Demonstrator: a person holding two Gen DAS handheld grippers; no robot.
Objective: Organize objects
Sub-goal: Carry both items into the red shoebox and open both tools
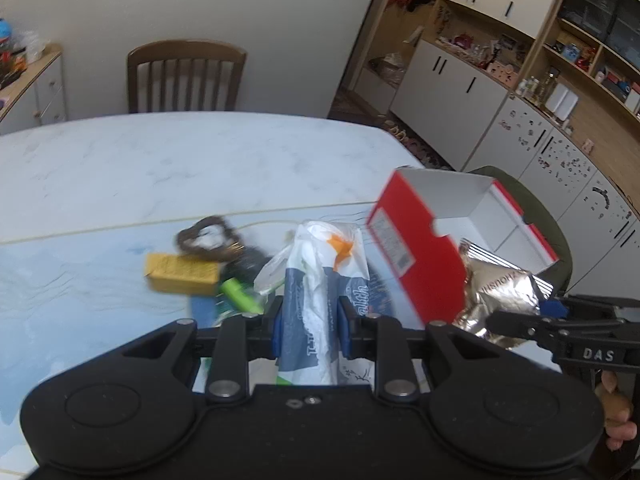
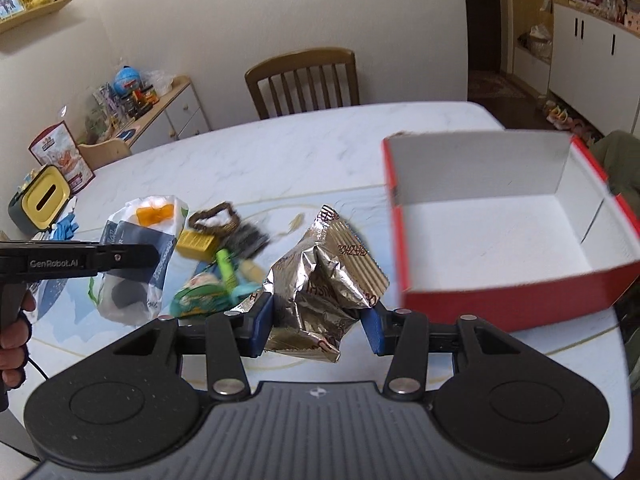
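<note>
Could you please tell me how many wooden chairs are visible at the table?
1. A slat-backed wooden chair stands at the far edge of the table, opposite the claws. A dark green seat back beside the red box may be another, mostly hidden.

We are holding a white-and-blue plastic bag [image 1: 316,304], crumpled and standing upright, between the left pads. A creased gold foil packet [image 2: 324,292] is sitting between the right pads. To the right, a red box [image 2: 516,224] with a white inside is lying open and empty, tilted toward us. Farther left, a small heap is resting on the table: a yellow box [image 2: 196,243], a brown ring [image 2: 214,220], a green tube [image 2: 226,270], a round green packet [image 2: 198,296] and some dark, blurred bits.
</note>
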